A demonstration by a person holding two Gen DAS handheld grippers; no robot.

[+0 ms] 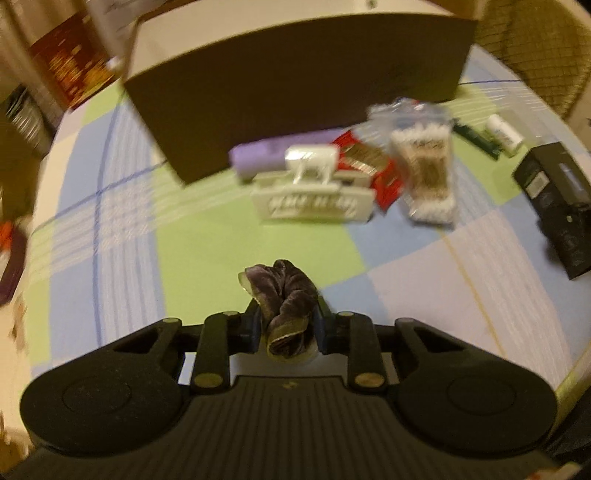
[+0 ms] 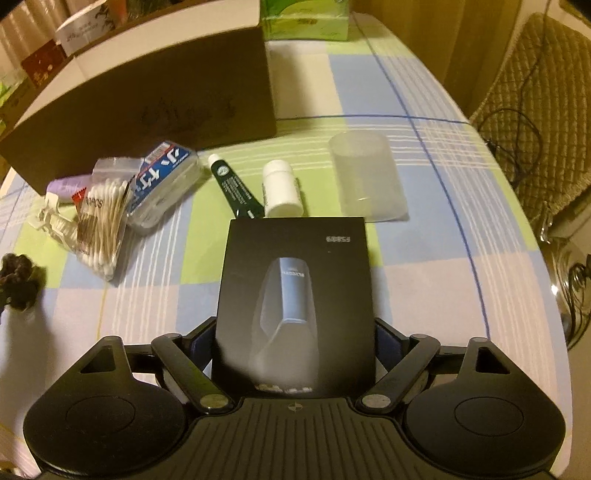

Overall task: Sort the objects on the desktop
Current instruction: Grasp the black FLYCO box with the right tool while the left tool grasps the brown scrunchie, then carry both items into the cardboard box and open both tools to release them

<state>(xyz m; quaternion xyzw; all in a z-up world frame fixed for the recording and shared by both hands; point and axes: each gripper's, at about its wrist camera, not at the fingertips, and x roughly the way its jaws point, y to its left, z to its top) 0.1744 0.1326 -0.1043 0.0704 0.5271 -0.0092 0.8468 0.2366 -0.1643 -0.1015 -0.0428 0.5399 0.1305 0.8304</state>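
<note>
My left gripper is shut on a dark purple velvet scrunchie and holds it above the checked tablecloth; the scrunchie also shows at the left edge of the right wrist view. My right gripper is shut on a black product box with a shaver picture, held above the cloth. Ahead lie a white hair claw, a bag of cotton swabs, a purple case, a red packet, a tissue pack, a green tube, a white bottle and a clear cup.
A large brown cardboard box stands at the back of the table. A green tissue pack is behind it. A woven chair stands to the right, past the table's edge. The black box also appears at right in the left wrist view.
</note>
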